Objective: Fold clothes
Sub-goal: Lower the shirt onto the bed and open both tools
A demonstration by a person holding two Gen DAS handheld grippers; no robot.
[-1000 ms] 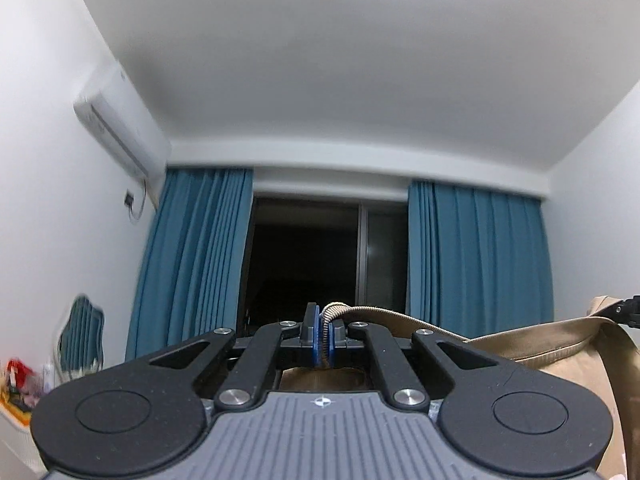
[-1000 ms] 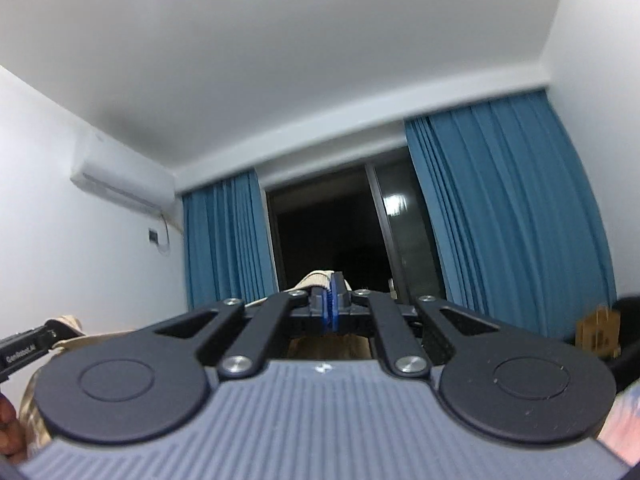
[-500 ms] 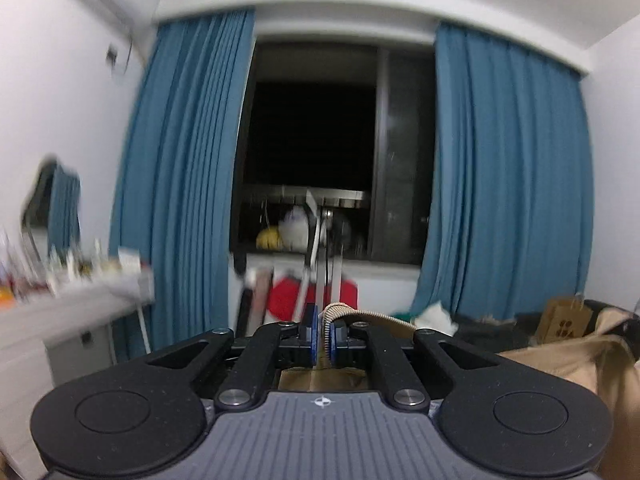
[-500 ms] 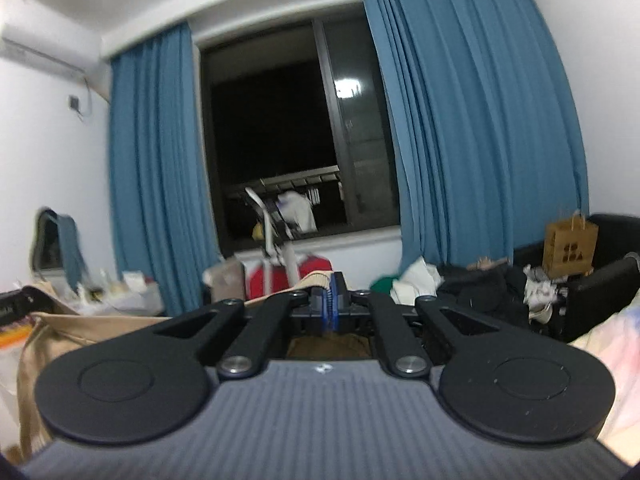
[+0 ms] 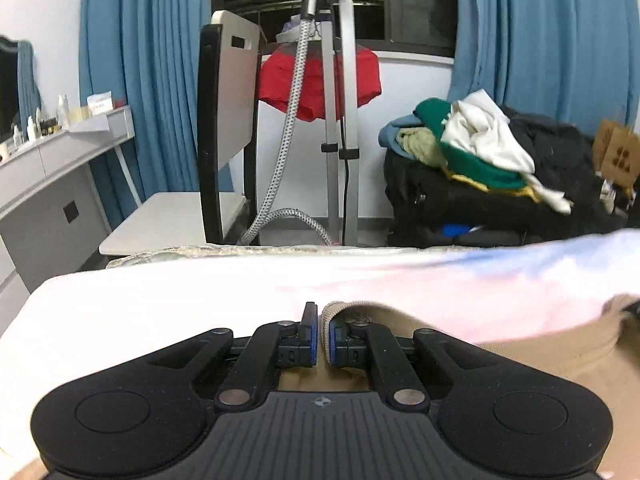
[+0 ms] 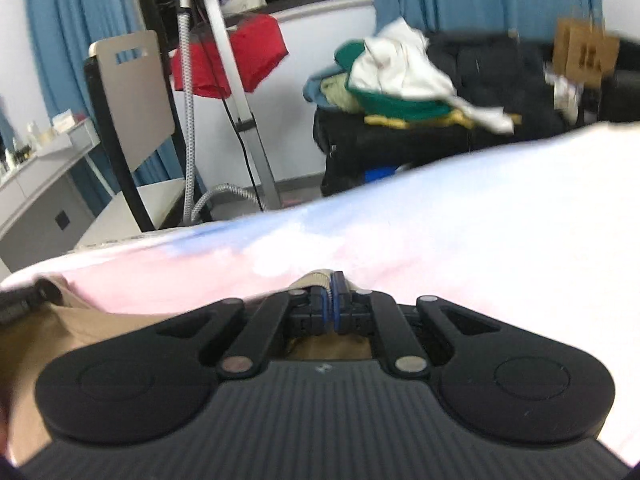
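A tan garment (image 5: 532, 356) with a ribbed edge lies low over a bed with a white, pink and pale blue sheet (image 5: 160, 300). My left gripper (image 5: 322, 334) is shut on the ribbed edge of the tan garment. My right gripper (image 6: 331, 304) is shut on another part of the same ribbed edge, and the tan garment (image 6: 60, 332) spreads to its left. The other gripper's dark tip (image 6: 24, 300) shows at the left edge of the right wrist view. Most of the garment is hidden under the gripper bodies.
Beyond the bed stand a garment steamer with a hose (image 5: 292, 120), a grey chair (image 5: 228, 120) and a red cloth (image 5: 320, 76). A pile of clothes (image 5: 472, 140) sits on dark bags at right. A grey dresser (image 5: 48, 168) is at left, blue curtains (image 5: 552, 32) behind.
Both grippers have swung down from pointing at the ceiling and window to low over the bed, carrying the tan garment down onto the sheet.
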